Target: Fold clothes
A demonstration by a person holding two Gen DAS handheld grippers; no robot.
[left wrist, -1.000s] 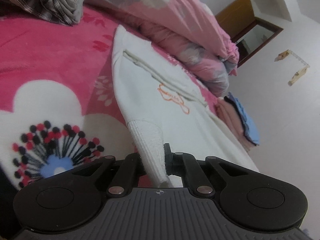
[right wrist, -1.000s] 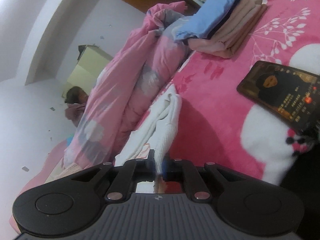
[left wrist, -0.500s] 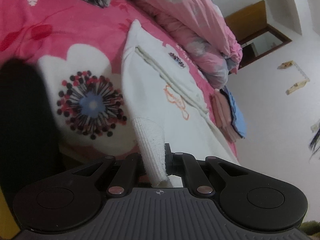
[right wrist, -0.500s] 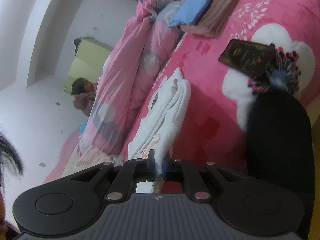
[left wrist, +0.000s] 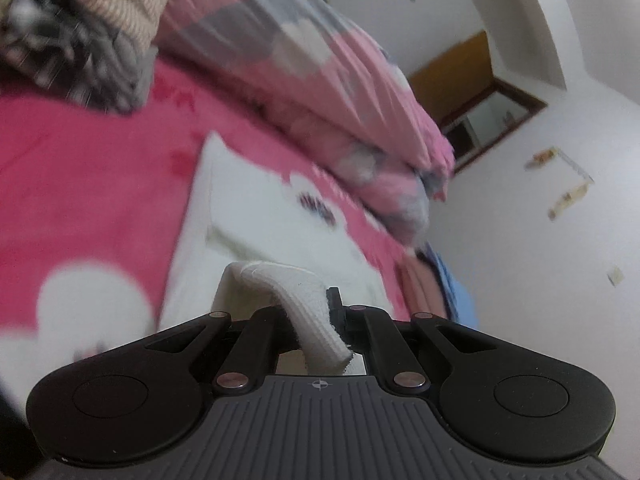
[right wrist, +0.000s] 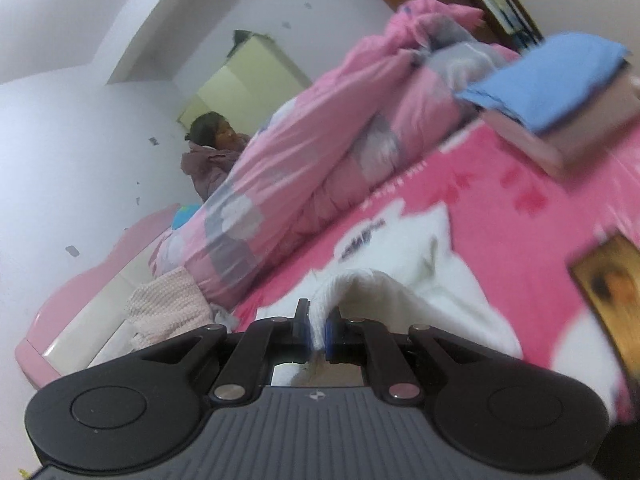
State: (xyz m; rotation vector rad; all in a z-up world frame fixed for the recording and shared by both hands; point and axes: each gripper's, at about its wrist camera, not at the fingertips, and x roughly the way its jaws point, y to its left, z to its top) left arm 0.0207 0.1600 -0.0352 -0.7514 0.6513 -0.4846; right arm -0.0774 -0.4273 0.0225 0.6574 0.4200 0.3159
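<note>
White garment point(left wrist: 256, 216) ribbed knit cloth; bedspread point(left wrist: 80, 184) fleecy; tool point(left wrist: 316, 320) matt plastic.

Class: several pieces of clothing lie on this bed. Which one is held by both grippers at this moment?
The white garment, its ribbed edge pinched in the left gripper and right gripper. The folded stack with the blue top and the crumpled grey-checked heap lie untouched.

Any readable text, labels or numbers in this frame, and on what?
None can be read.
White garment: dark print, too blurred.
Dark card on the pink blanket: markings blurred.
Gripper bodies: only a crosshair mark, no letters.
</note>
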